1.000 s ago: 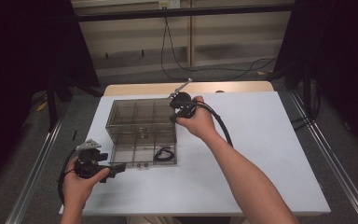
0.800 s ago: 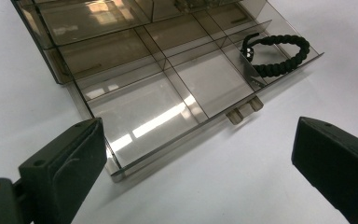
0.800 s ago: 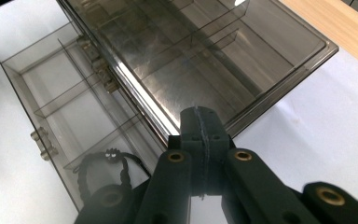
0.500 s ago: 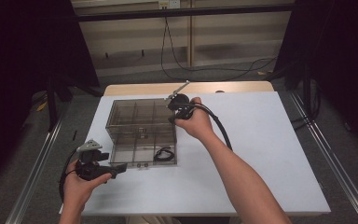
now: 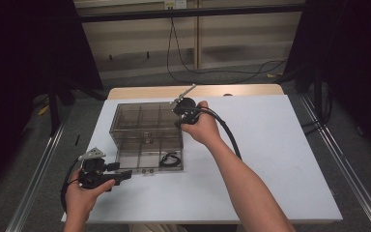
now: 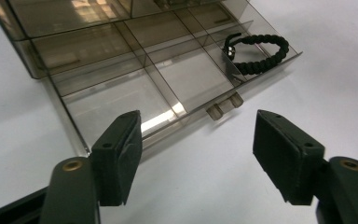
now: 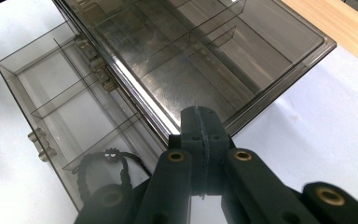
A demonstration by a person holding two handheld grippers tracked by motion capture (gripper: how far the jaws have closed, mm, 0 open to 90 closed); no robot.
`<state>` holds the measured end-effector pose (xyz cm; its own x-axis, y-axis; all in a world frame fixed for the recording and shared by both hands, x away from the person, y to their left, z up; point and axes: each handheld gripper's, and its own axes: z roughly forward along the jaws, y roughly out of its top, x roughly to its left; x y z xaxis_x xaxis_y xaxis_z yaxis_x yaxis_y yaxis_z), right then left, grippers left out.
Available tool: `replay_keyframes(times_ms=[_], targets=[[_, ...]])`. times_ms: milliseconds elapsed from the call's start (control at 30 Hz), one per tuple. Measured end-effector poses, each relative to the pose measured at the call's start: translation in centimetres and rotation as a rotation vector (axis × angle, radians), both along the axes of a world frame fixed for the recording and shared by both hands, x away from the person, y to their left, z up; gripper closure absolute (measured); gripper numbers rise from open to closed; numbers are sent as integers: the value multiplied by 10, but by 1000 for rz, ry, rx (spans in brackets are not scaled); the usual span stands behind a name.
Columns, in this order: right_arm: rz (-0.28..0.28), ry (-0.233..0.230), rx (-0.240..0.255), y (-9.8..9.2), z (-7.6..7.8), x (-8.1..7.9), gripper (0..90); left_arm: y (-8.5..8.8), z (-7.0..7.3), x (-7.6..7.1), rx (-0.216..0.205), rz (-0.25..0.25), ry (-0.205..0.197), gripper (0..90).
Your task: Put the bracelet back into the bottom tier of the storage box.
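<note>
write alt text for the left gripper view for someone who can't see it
The left gripper, jaws apart with nothing between them, points at an open smoky clear compartment box on a white table. A black braided bracelet lies in the box's far right compartment.

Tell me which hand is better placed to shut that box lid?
Probably right: its hand-held gripper, jaws shut, sits at the open lid's edge; the left hand-held gripper, jaws just closing on nothing, waits by the tray's front.

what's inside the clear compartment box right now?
A black braided bracelet lies in a front corner compartment of the box. The other front compartments look bare. The open lid's glare hides the rear ones.
</note>
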<state>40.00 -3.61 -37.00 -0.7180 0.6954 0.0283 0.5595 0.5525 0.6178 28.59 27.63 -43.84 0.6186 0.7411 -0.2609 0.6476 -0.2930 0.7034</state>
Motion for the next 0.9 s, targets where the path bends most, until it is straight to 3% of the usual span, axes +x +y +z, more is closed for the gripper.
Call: replay_keyframes(times_ms=[267,833,900], targets=[[-4,-1,4,0,0,0,900,-7,-4,-1,41,-13,-9,353],[-11,4,-1,1,0,0,900,-11,-14,-4,51,-10,-15,479],[-12,7,-3,1,0,0,900,-14,-15,-4,62,-30,-7,506]])
